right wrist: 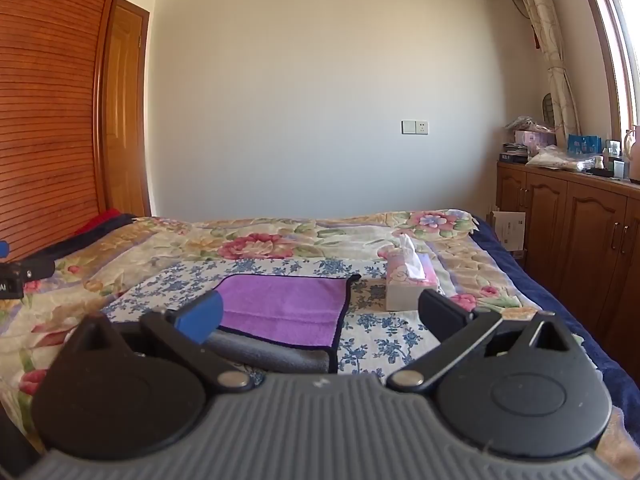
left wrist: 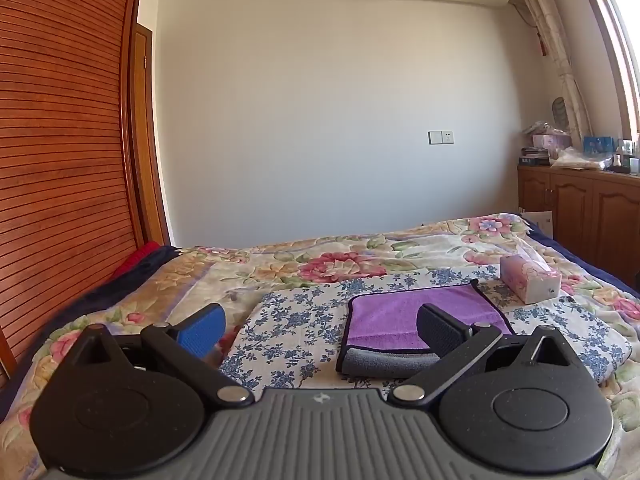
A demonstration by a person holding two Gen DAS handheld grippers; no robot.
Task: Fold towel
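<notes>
Purple towel (left wrist: 404, 316) lies folded beside tissue box (left wrist: 529, 279); left gripper (left wrist: 320, 326) and right gripper (right wrist: 320, 316) both spread, holding nothing.

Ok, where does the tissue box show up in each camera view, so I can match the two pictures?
Left wrist: the tissue box is right of centre on the bed, just beyond the purple towel's far right corner.
Right wrist: the tissue box is near centre, just right of the towel.
Shared landmark: the wall socket.
</notes>
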